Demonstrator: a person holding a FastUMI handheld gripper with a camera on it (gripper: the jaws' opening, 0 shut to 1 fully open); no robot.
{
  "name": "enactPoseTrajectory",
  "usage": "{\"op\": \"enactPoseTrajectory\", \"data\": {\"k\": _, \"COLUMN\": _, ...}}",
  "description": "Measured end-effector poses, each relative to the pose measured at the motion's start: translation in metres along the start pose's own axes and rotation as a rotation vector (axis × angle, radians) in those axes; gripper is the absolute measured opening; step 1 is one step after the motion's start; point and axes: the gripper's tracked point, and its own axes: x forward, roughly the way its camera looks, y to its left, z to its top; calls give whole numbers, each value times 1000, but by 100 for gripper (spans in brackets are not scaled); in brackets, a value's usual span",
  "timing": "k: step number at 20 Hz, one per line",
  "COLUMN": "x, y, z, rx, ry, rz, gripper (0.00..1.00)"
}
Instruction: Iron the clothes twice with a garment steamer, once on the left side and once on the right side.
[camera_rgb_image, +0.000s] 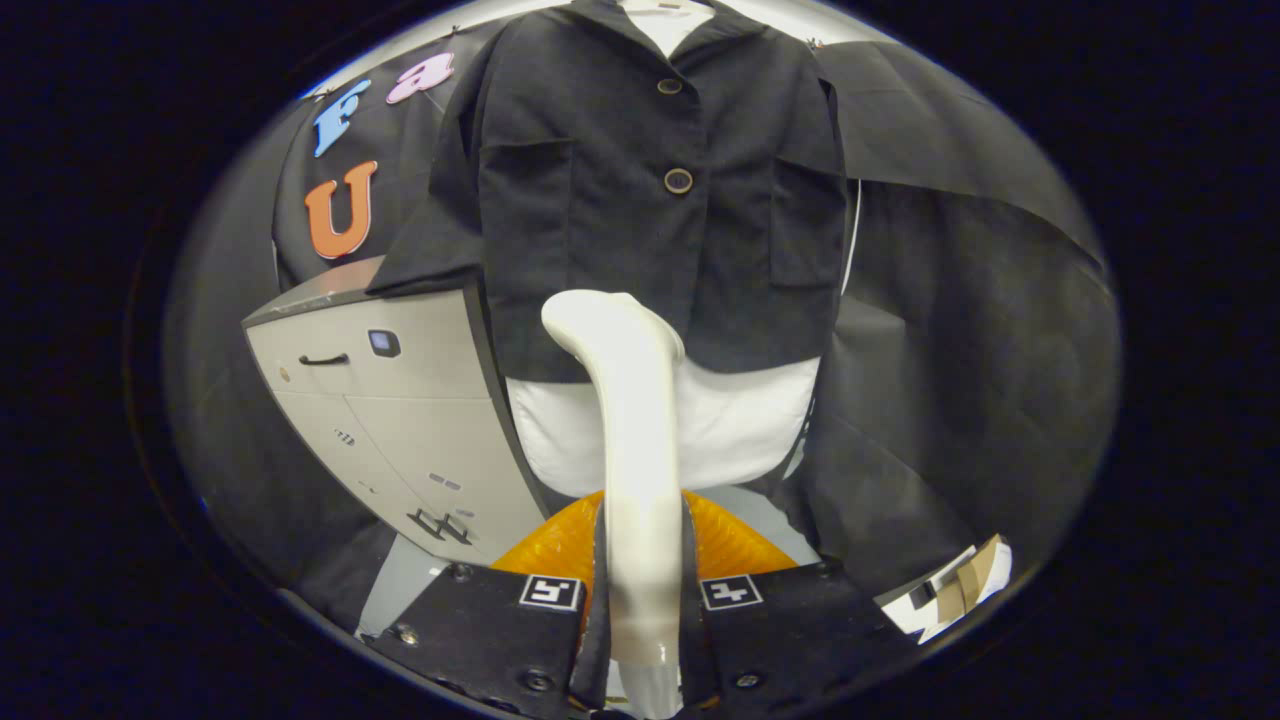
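A dark short-sleeved jacket (640, 190) with two brown buttons and chest pockets hangs on a white mannequin torso (730, 425) straight ahead of me. My gripper (642, 600) is shut on the handle of a white garment steamer (630, 430), both fingers pressing its sides. The steamer rises upright from between the fingers. Its bent head (600, 315) sits over the jacket's lower hem, just left of the button line. Whether the head touches the cloth I cannot tell.
A grey cabinet (400, 420) with a black handle and drawers stands left of the mannequin, under the jacket's sleeve. An orange ribbed object (725, 545) lies below the torso, behind the fingers. Cardboard and paper pieces (955, 585) lie low on the right. Black cloth walls surround everything.
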Motion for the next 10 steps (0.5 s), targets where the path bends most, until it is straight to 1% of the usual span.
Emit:
{"op": "enactPoseTrajectory", "data": {"k": 3, "x": 4, "y": 1, "z": -14, "rx": 0, "ry": 27, "rz": -10, "gripper": 30}}
{"op": "enactPoseTrajectory", "data": {"k": 6, "x": -1, "y": 3, "z": -21, "rx": 32, "ry": 62, "rz": 9, "gripper": 30}}
{"op": "enactPoseTrajectory", "data": {"k": 8, "x": -13, "y": -3, "z": -11, "rx": 47, "ry": 36, "rz": 12, "gripper": 30}}
{"op": "enactPoseTrajectory", "data": {"k": 10, "x": -33, "y": -11, "z": 11, "rx": 53, "ry": -13, "rz": 20, "gripper": 30}}
